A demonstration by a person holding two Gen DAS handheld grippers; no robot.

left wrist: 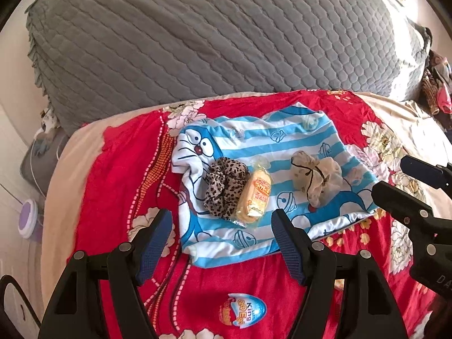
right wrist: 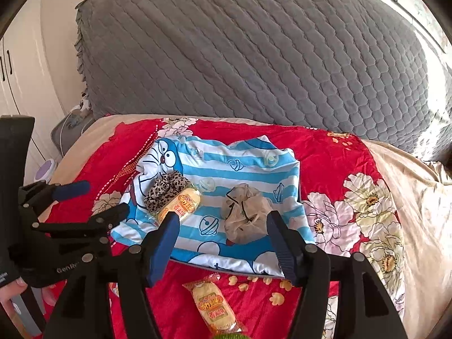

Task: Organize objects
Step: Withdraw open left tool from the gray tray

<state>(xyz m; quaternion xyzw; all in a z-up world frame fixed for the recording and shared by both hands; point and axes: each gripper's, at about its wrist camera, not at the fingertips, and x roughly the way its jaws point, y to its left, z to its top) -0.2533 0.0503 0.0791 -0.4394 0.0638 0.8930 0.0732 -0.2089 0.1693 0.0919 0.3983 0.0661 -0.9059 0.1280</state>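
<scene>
**Both grippers empty above the striped cloth**

We hold our left gripper (left wrist: pixel 223 243) and right gripper (right wrist: pixel 223 243) wide apart, gripping nothing; ahead of them on the Doraemon cloth (left wrist: pixel 282 138) lie a leopard scrunchie (left wrist: pixel 223 189), a wrapped cake (left wrist: pixel 254 197) and a beige scrunchie (left wrist: pixel 319 180); a chocolate egg (left wrist: pixel 243 310) lies beneath our left gripper.

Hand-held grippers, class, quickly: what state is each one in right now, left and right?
Left hand-held gripper: open, holding nothing.
Right hand-held gripper: open, holding nothing; the beige pouch lies beyond its fingertips on the striped cloth.
</scene>
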